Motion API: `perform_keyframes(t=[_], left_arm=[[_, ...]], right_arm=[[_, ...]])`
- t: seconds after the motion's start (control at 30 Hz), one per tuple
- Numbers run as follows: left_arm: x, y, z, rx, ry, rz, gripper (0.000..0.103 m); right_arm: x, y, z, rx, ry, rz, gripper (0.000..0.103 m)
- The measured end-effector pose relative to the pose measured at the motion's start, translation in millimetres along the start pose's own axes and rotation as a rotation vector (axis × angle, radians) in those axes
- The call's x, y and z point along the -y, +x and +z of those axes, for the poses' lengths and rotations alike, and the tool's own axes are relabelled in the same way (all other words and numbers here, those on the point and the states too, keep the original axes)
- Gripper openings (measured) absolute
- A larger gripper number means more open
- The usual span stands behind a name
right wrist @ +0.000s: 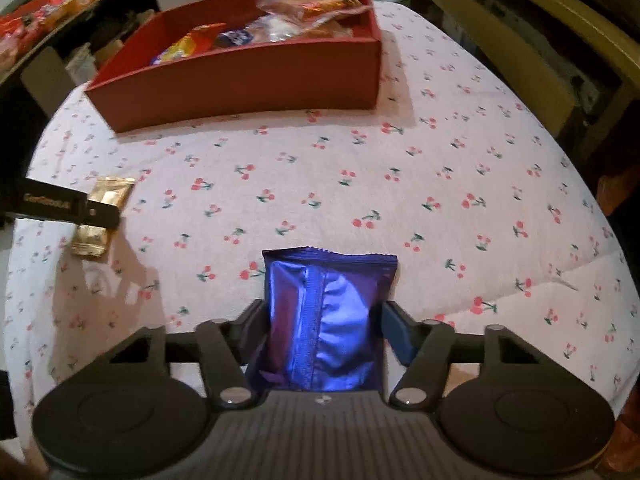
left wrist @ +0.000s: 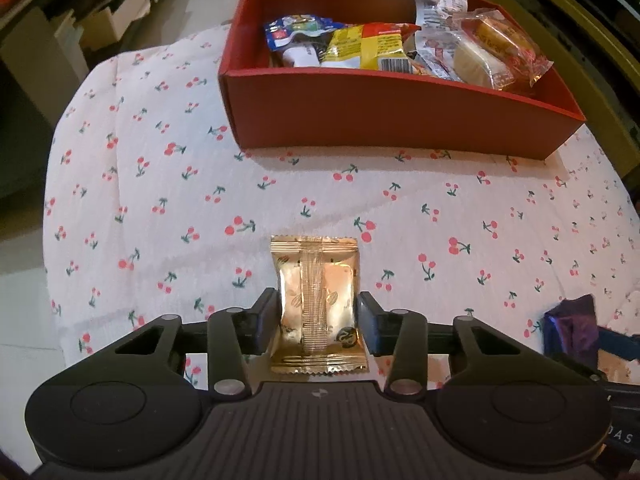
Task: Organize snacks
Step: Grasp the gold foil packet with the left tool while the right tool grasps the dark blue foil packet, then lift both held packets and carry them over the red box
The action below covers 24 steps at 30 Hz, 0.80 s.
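A: Where the soft cherry cloth (left wrist: pixel 168 184) covers the table, what is on the left?

B: The left gripper (left wrist: pixel 318 316) is squeezing a shiny gold packet (left wrist: pixel 316 300). It is flat and crinkly, with zigzag ends, and it lies on the cloth.

A: And farther back?

B: A red cardboard box (left wrist: pixel 384 116), square-cornered, holds many crackly snack bags (left wrist: pixel 360 46).

A: And on the right?

B: The right gripper (right wrist: pixel 324 320) is clamped on a glossy purple packet (right wrist: pixel 326 312), puffy and wrinkled, down on the cloth, near the box.
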<state>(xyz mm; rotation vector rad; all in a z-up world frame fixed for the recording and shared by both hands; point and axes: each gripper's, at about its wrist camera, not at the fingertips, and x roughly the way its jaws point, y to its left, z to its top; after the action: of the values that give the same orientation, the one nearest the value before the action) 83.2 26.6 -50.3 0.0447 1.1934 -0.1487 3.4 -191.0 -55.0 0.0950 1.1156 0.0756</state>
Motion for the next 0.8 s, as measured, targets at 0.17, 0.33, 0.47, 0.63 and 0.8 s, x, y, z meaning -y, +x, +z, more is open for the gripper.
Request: perform_keyframes(t=[0.17, 0.33, 0.47, 0.63, 0.8], left_arm=[[1, -3, -4, 0.002, -0.013, -0.004, 0.049], [6, -10, -10, 0.009, -0.025, -0.02, 0.049], [10, -16, -22, 0.013, -0.024, -0.019, 0.049], [10, -23, -29, 0.003, -0.046, -0.002, 0.049], [15, -22, -28, -0.02, -0.012, 0.009, 0.049]], right_arm=[[2, -3, 2, 0.01, 0.002, 0.021, 0.059], [4, -6, 6, 0.019, 0.014, 0.049, 0.056], [8, -4, 6, 0.016, 0.017, 0.059, 0.056], [3, -5, 9, -0.027, 0.013, 0.102, 0.071], [-4, 2, 4, -0.071, -0.027, 0.051, 0.078]])
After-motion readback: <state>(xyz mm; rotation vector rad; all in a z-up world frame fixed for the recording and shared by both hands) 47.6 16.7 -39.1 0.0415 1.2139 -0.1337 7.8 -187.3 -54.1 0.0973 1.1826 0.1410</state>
